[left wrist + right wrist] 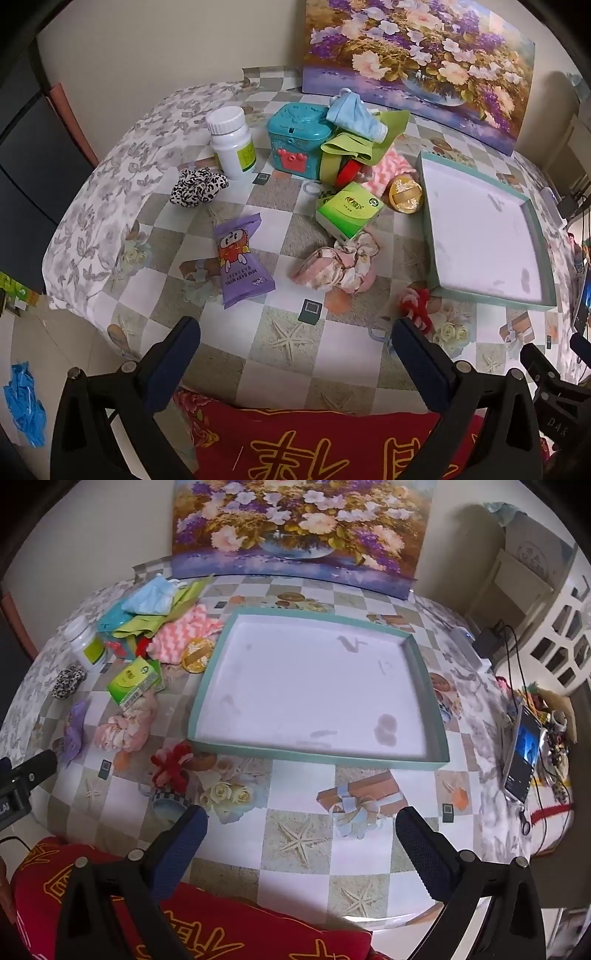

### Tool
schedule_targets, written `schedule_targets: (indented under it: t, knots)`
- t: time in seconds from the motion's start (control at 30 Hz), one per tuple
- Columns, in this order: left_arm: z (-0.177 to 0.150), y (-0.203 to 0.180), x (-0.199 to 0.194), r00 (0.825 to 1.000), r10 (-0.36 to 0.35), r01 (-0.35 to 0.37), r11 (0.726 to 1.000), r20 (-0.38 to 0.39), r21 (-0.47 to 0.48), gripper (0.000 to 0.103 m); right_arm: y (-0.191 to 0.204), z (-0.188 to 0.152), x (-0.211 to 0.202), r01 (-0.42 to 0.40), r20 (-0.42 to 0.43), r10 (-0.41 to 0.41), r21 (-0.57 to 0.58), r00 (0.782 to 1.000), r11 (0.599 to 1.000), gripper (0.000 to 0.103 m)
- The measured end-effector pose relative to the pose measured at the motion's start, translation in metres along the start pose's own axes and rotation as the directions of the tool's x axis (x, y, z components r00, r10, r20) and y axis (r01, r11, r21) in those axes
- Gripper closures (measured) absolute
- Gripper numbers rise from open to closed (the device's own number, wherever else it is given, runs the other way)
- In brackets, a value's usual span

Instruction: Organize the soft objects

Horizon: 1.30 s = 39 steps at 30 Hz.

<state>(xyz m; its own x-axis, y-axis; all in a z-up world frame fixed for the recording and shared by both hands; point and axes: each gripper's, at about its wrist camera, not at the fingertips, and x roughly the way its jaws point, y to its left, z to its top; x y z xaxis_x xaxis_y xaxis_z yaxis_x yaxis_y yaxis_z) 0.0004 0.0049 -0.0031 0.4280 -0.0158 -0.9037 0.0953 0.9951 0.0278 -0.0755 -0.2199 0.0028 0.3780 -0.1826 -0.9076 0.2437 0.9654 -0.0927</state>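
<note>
Soft objects lie scattered on the left part of the bench (288, 347), none of them in the shallow teal tray (207, 686) beside them. Nearest in both views, the left claw (295, 332) and the right claw (301, 818) hang above the bench's near edge, each spread wide with nothing between its fingers, over a red cushion (317, 443) with gold characters.

Just past the left claw, a red and white fuzzy twist (415, 302) sits off the tray's near corner. Beyond it lie a pink floral scrunchie (336, 266) and a purple wipes packet (242, 258); the left view shows the packet's cartoon print, while the right view shows it only as a purple blur. Farther on are a green carton (349, 210), a gold round tin (406, 194) and a leopard scrunchie (199, 186). Behind these stand a white bottle (231, 142) and a teal toy box (297, 138), with green cloth (351, 147), pale blue cloth (354, 114) and a pink zigzag cloth (384, 166) heaped near it. A flower painting (417, 55) leans against the wall.

Only the right view takes in the tray's whole white floor and a phone (524, 753) with cables at the far right. Only the left view shows blue gloves (26, 406) on the floor.
</note>
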Motion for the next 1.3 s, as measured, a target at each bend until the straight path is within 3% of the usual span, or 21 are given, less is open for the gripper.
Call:
schedule_targets:
  t: [1.3]
  knots:
    - [-0.0024,-0.0022,-0.0014,0.999,0.031,-0.031,0.999,0.013,0.012,0.0,-0.0048,0.0007,-0.0033,-0.014,0.015,0.013,0.027,1.0,1.0,0.0]
